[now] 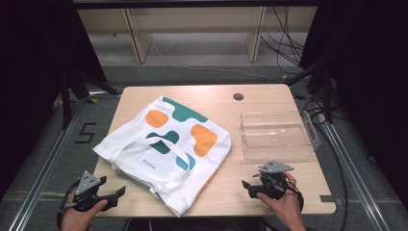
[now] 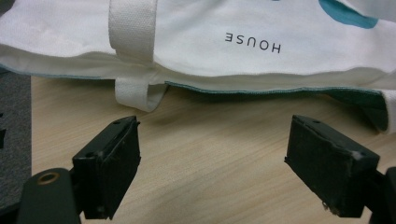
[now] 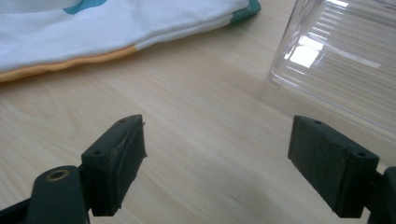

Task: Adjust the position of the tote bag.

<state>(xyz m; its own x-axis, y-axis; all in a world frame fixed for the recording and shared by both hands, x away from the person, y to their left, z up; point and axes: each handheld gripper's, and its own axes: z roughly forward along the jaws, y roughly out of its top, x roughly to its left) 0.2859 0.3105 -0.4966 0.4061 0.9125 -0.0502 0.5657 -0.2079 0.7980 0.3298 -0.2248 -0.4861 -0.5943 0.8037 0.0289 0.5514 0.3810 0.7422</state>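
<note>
High view: a light wooden surface [image 1: 269, 98] stands on grey floor, with dark curtains at both sides and cables at upper right. A white tote [image 1: 166, 149] with teal and orange blobs lies flat at centre-left; a clear tray [image 1: 278, 135] sits right of it. The left gripper [image 1: 114, 193] at lower left and the right gripper [image 1: 249, 186] at lower right both hover with jaws apart.

Left gripper view: jaws wide, the tote's hem and strap [image 2: 133, 32] lie across the top.

Right gripper view: jaws wide over bare wood, tote upper left, tray upper right.
</note>
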